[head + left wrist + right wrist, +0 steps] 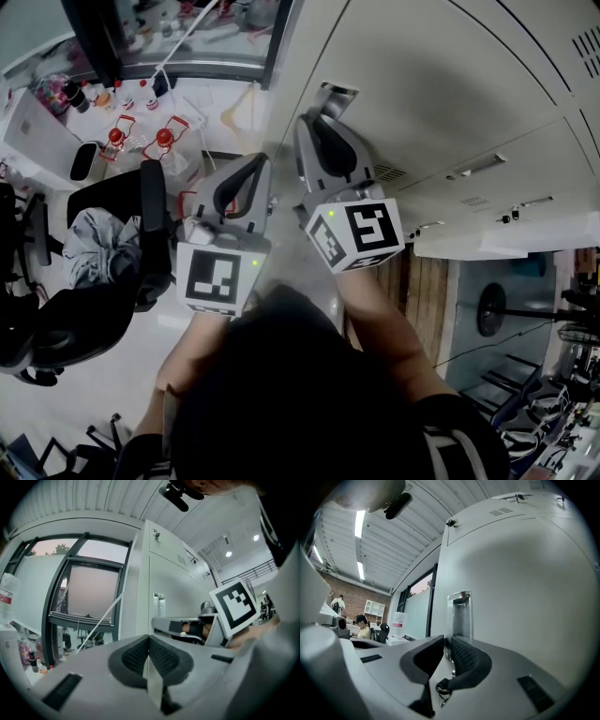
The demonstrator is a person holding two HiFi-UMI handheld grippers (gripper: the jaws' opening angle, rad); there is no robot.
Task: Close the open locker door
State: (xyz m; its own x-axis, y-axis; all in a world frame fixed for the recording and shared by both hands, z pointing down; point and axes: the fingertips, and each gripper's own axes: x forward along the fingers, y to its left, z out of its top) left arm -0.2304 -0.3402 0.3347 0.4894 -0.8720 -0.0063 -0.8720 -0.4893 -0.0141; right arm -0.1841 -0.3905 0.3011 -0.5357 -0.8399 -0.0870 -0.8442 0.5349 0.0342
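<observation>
– While both hands are held at the lockers, what is the count?
– Two grey tongs: left tongs [258,161] and right tongs [317,117]. Two black-and-white marker cubes [217,279], one on each. One pale grey metal locker door [520,597], bearing one recessed bright metal handle [459,616]. Two projecting bar handles [478,167] on neighbouring doors.
– Where is that door?
– Directly ahead of the right tongs, with its handle just beyond the tips. Whether it sits flush in its frame I cannot tell.
– Pose of the arms?
– Both tongs point level, side by side. The right pair is further forward, near the handle. The left pair is behind it and apart from the lockers. The left forearm [192,352] and right forearm [380,309] run back from the cubes beneath the head.
– State of the tongs?
– Left: pads together, nothing between them. Right: a narrow slit between the pads. The handle's rim shows through it, and a small dark ring [442,688] sits low in the gap. Whether those pads press on anything I cannot tell.
</observation>
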